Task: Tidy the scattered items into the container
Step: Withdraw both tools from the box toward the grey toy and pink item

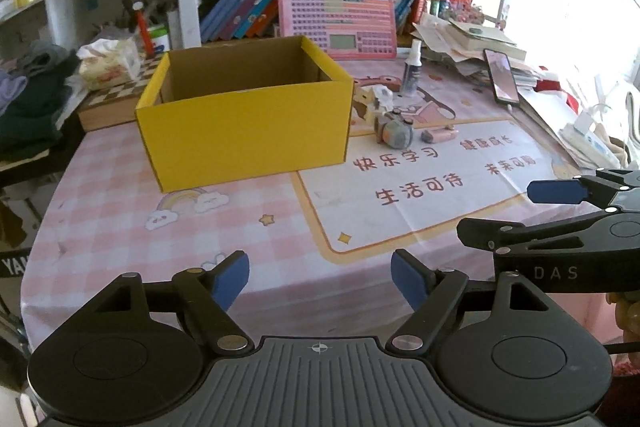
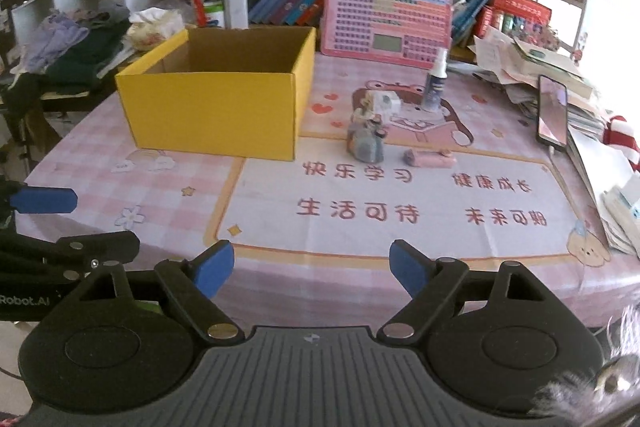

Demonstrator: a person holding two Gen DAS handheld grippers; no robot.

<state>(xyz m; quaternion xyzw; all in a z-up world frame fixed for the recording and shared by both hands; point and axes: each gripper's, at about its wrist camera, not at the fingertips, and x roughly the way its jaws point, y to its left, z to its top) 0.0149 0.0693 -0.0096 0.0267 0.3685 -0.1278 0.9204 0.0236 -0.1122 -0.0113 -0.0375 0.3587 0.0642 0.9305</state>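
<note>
Sitting open-topped on the pink table point(image 2: 120, 195): 1 yellow box point(image 2: 216, 107), its inside hidden by the near wall. Lying just right of the box: 1 grey toy point(image 2: 366, 145), 1 pink case point(image 2: 430, 159), 1 small white toy point(image 2: 380, 105); standing behind them, 1 spray bottle point(image 2: 436, 83). Hovering over the table's near edge, well apart from the items: left gripper point(image 1: 320, 281) and right gripper point(image 2: 312, 269), fingers point(image 2: 212, 269) spreading wide, gripping nothing.

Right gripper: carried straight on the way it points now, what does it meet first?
Probably the bare tablecloth; the right gripper is open and empty. The pink roll lies farther on, though depth is unclear.
</note>
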